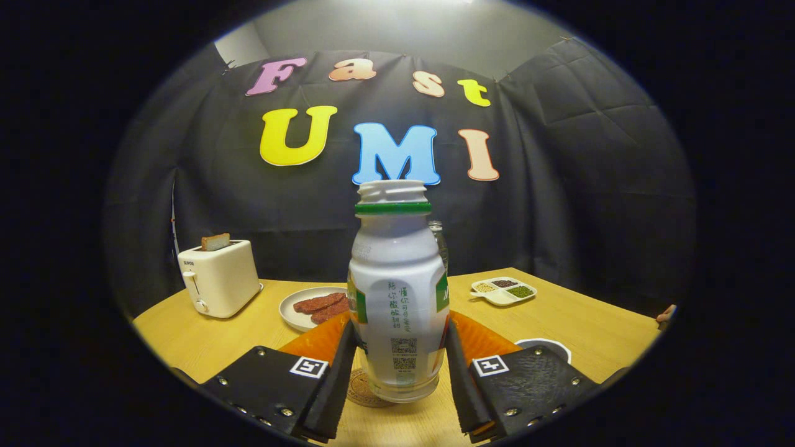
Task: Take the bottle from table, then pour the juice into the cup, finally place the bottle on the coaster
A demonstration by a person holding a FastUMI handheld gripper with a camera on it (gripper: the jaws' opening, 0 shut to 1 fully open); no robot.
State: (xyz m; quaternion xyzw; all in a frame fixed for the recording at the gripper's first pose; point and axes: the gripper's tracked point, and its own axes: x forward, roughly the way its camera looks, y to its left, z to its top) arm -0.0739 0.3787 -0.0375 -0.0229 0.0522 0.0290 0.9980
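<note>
Now the gripper looks clamped on the upright, uncapped bottle, just above the coaster on the desk, so lower it straight, then part the fingers.

The bottle looks like smooth white plastic with a soft sheen, wrapped in a printed label; its threaded neck is bare above a glossy green ring. The fingers of the gripper are faced with matt black foam-like pads, pressed to either side of the bottle, their black plates pebbled and set with shiny metal screws. The table is pale wood grain — smooth, lightly satin. The toaster near its far left edge is glossy cream plastic. The plate is white, glazed-looking.
</note>
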